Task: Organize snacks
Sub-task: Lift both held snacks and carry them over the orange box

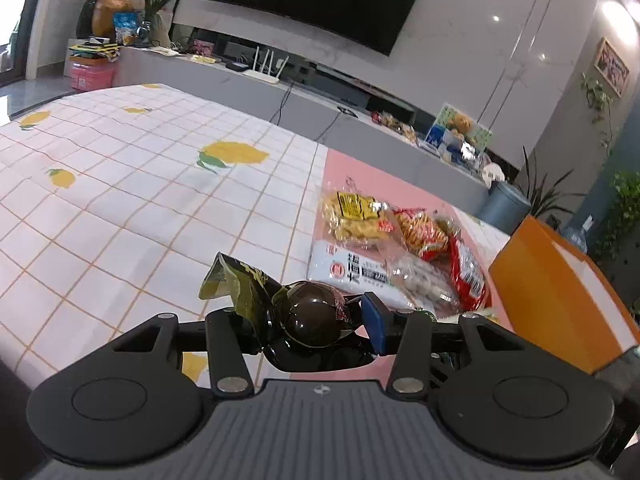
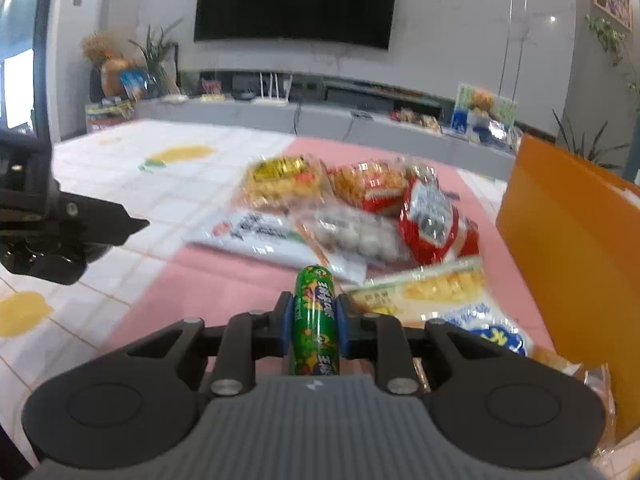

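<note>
My left tongs [image 1: 308,320] are clamped on a dark brown glossy snack packet [image 1: 308,318], its olive wrapper tail [image 1: 236,284] sticking up to their left. My right tongs [image 2: 313,318] pinch a green sausage stick [image 2: 316,316] lengthwise between the blue pads [image 2: 285,320]. Ahead of the right tongs the snack pile [image 2: 360,208] crowds the pink mat [image 2: 224,280]; the orange box [image 2: 568,248] walls off their right side. Left of both, the lemon-print tablecloth [image 1: 140,184] gives me open room.
</note>
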Demonstrator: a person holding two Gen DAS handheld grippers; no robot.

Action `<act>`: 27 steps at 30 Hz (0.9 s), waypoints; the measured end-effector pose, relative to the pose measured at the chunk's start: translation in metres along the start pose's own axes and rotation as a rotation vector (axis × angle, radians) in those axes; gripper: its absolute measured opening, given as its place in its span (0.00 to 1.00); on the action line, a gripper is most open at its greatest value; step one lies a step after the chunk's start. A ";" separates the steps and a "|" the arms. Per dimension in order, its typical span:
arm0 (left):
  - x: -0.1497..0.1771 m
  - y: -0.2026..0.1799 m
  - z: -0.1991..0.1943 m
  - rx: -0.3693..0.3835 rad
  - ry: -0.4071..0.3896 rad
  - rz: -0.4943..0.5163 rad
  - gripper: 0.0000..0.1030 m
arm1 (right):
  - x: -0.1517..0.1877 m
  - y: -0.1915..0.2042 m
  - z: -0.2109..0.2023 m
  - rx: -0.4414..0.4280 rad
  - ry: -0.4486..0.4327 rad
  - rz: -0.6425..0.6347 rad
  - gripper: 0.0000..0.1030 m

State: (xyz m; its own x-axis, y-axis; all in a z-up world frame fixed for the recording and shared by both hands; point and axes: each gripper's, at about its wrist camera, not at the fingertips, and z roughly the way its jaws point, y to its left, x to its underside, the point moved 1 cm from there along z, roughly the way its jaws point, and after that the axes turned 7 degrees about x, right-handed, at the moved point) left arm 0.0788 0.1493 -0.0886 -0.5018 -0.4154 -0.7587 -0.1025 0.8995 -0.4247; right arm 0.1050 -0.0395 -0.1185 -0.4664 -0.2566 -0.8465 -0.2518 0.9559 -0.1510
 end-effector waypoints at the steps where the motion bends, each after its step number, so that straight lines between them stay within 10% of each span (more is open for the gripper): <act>1: -0.002 -0.001 -0.004 0.007 -0.010 0.000 0.52 | -0.002 0.002 -0.003 0.001 -0.017 -0.011 0.19; 20: -0.034 -0.096 -0.078 0.171 -0.277 0.213 0.52 | -0.074 -0.055 -0.144 0.150 -0.470 0.063 0.19; 27: -0.028 -0.159 -0.070 0.266 -0.278 0.311 0.52 | -0.101 -0.136 -0.168 0.294 -0.446 0.119 0.19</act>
State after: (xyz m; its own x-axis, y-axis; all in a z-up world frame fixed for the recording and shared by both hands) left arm 0.0494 0.0271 0.0352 -0.2216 -0.1854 -0.9573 0.2565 0.9361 -0.2407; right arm 0.0439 -0.1670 0.0735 -0.0566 -0.1202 -0.9911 0.0582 0.9906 -0.1234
